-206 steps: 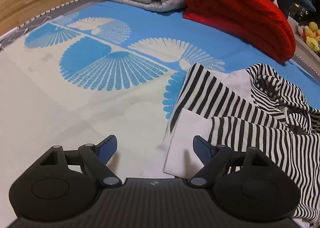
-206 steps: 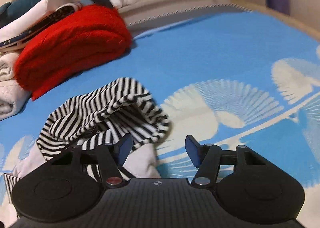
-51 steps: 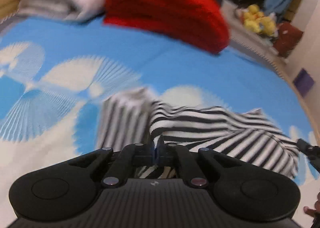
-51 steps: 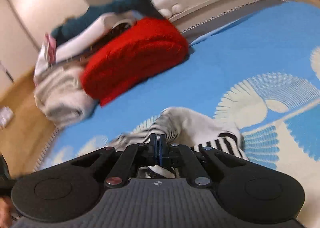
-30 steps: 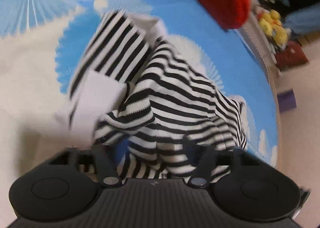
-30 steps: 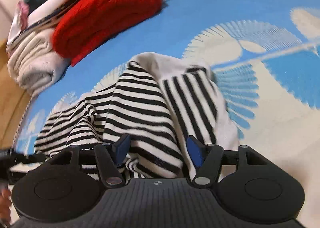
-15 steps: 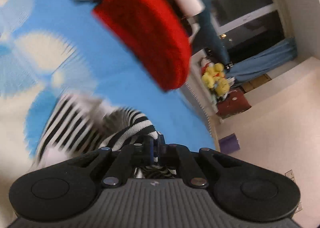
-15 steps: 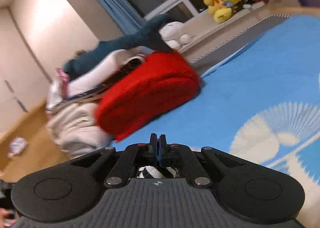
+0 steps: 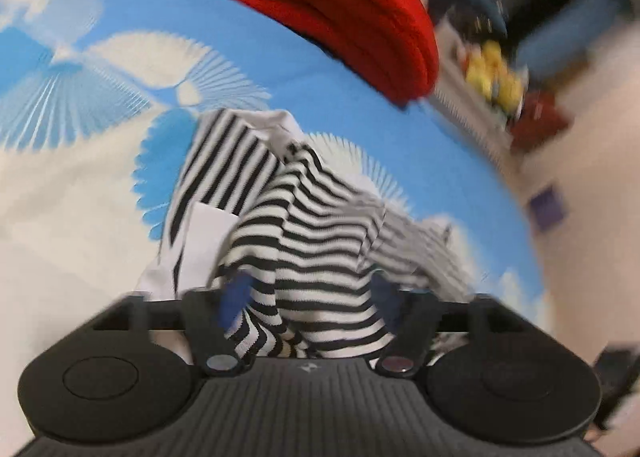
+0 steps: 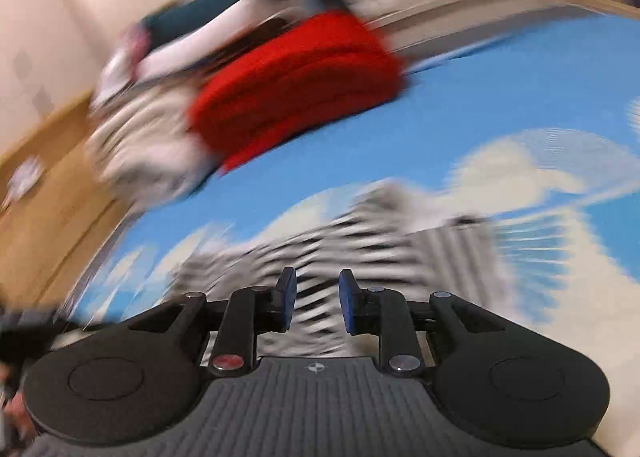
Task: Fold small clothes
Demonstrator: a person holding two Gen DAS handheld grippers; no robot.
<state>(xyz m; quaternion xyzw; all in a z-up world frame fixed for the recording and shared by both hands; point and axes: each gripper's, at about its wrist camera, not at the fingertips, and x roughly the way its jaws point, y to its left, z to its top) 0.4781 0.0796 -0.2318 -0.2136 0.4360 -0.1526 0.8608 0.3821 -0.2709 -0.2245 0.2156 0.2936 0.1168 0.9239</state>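
A black-and-white striped small garment lies bunched on the blue and white bedspread. My left gripper is open just above it, the striped cloth heaped between and under its blue fingertips. In the right wrist view the same garment shows blurred on the spread. My right gripper is part open, its blue pads a small gap apart, with striped cloth seen behind them; nothing is pinched.
A folded red blanket lies at the far side of the bed, with pale folded bedding beside it. Yellow plush toys sit on a shelf past the bed. Wooden floor shows at the left.
Half a second ago both grippers were shut on the striped garment and held it up. Now both have opened and the garment has dropped onto the bedspread. Both views are blurred from motion.
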